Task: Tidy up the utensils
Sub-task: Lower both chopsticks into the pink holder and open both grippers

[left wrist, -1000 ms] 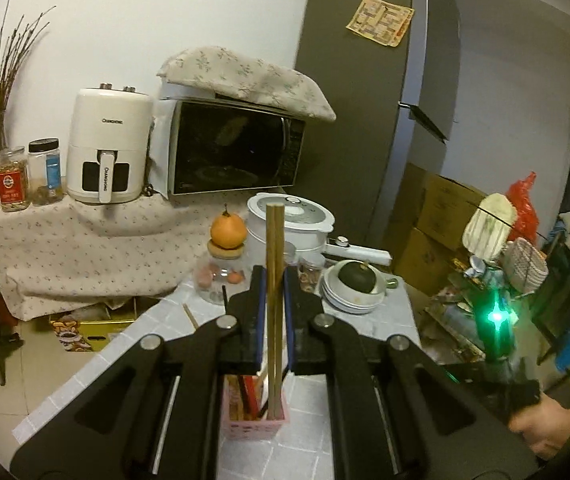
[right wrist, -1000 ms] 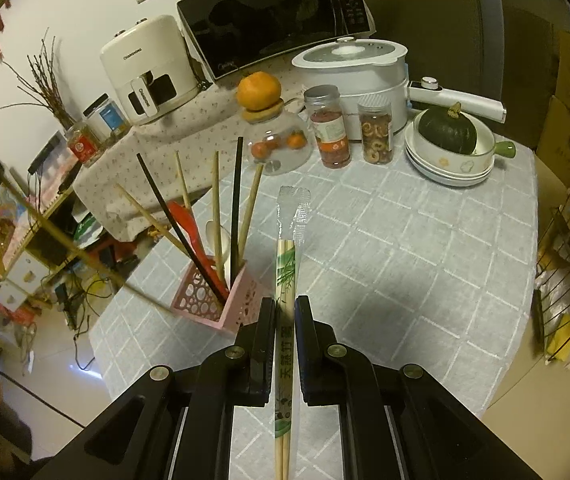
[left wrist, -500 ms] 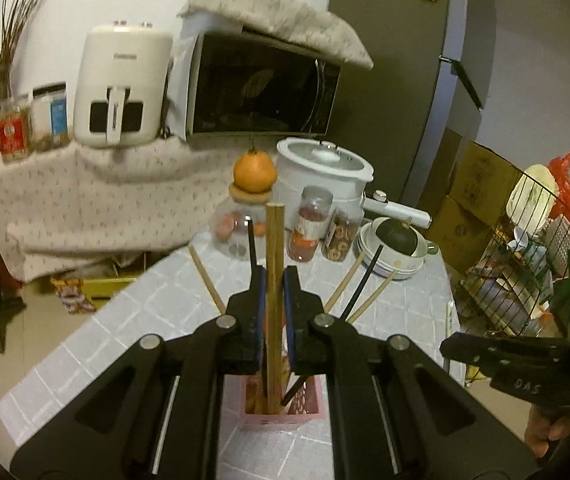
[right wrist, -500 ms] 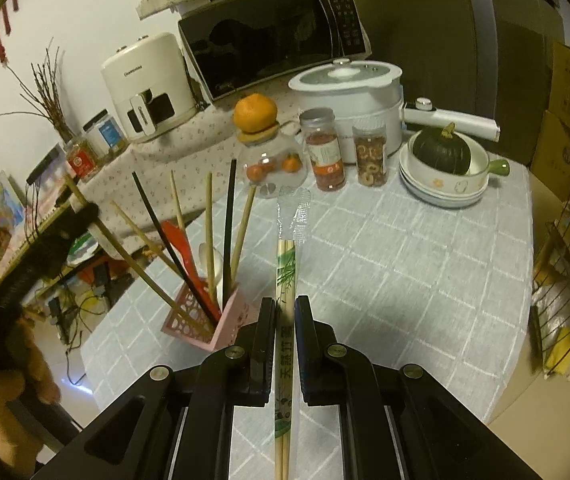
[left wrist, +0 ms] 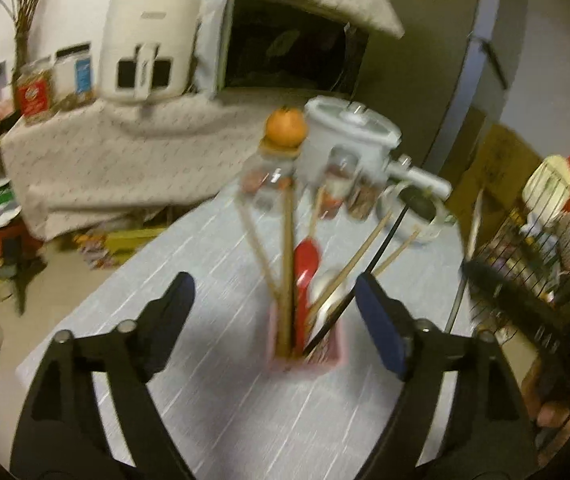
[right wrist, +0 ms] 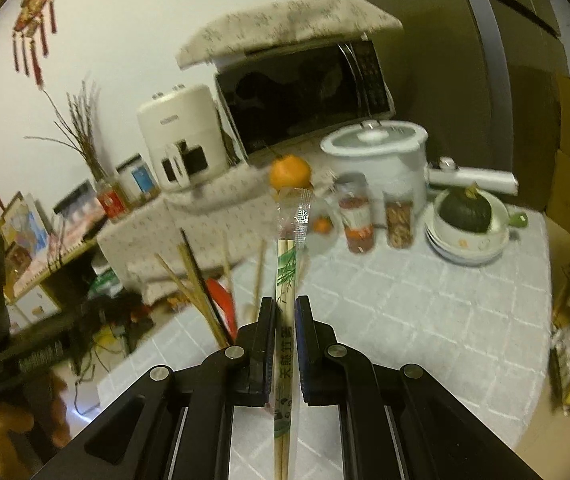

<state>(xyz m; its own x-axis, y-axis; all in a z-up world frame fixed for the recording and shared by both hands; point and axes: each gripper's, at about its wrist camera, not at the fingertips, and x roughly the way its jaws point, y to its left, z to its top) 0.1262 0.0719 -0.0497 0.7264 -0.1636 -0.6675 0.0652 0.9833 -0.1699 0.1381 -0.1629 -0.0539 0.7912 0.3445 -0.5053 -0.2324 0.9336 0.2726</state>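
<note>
Released chopstick (left wrist: 285,264) between opening jaws

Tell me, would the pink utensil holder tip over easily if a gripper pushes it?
Probably yes. The pink holder looks small and light, and the long chopsticks lean far out above its rim, so it seems top-heavy. It might also slide on the tablecloth.

A white wall (right wrist: 133,40) is rising behind a cloth-draped shelf (left wrist: 133,152) carrying a microwave (right wrist: 305,92); a dark refrigerator (left wrist: 437,60) is standing beside it.
</note>
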